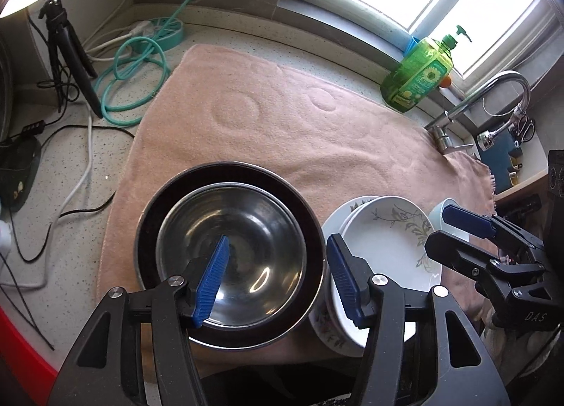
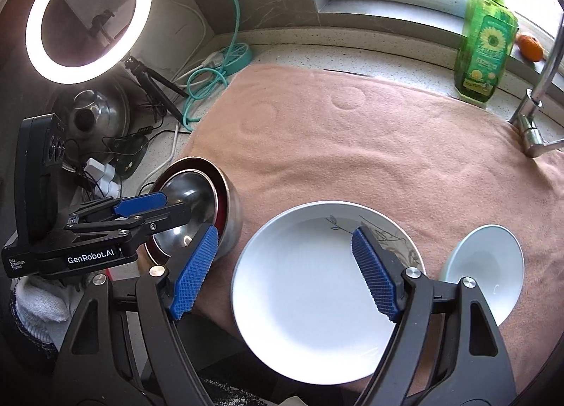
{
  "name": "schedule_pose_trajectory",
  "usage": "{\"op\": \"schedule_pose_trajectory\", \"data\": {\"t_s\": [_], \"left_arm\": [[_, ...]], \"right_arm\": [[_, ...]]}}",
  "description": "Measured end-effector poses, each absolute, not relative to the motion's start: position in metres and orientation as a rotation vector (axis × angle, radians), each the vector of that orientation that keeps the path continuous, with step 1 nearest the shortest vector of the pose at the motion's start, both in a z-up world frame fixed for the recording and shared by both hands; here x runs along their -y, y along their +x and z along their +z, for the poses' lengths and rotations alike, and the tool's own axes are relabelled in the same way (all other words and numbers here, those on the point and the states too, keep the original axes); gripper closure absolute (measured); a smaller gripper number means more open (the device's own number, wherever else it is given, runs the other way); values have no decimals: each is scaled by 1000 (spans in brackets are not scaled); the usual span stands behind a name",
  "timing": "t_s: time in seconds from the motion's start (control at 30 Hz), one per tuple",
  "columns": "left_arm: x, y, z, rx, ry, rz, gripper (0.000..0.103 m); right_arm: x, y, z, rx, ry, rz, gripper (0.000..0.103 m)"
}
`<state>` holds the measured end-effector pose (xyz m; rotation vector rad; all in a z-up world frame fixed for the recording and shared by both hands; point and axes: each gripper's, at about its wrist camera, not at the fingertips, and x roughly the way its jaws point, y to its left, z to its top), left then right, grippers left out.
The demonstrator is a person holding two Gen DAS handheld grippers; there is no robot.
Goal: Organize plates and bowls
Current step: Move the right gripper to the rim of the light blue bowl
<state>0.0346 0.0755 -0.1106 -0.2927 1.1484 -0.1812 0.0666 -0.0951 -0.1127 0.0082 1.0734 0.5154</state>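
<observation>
Left wrist
left gripper (image 1: 278, 279): jaws wide, holding nothing, above steel bowl (image 1: 231, 251)
steel bowl: nested in dark bowl (image 1: 148, 229), on towel (image 1: 282, 117)
plates (image 1: 387, 240): stacked, just right of bowls

Right wrist
right gripper (image 2: 285, 272): jaws wide, empty, over plates
small bowl (image 2: 493, 265): on towel, right of plates
soap (image 2: 484, 39): by window

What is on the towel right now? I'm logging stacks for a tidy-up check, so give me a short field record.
surface: pink towel on speckled counter
metal stack: steel bowl nested in dark-rimmed bowl
plate stack: floral plates, top one white inside
loose item: pale blue bowl, right of plates
left tool: open, over steel bowl's right rim
right tool: open, over top plate
background: green soap bottle
</observation>
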Motion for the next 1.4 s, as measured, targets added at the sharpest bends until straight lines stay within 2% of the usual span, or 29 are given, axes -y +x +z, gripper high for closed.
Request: {"op": "schedule_pose_trajectory", "data": {"t_s": [0.83,1.13,1.4], "left_arm": [[75,52,-109,-1151,-171,-442,46],[122,56,-119,-1165,-134,-513,46],[150,64,-131,-1192,-99,-562,51]], "right_arm": [[286,57,-128,-1061,150,201,22],[320,54,-145,-1080,195,174,22],[334,58,-161,-1107,306,202,25]]}}
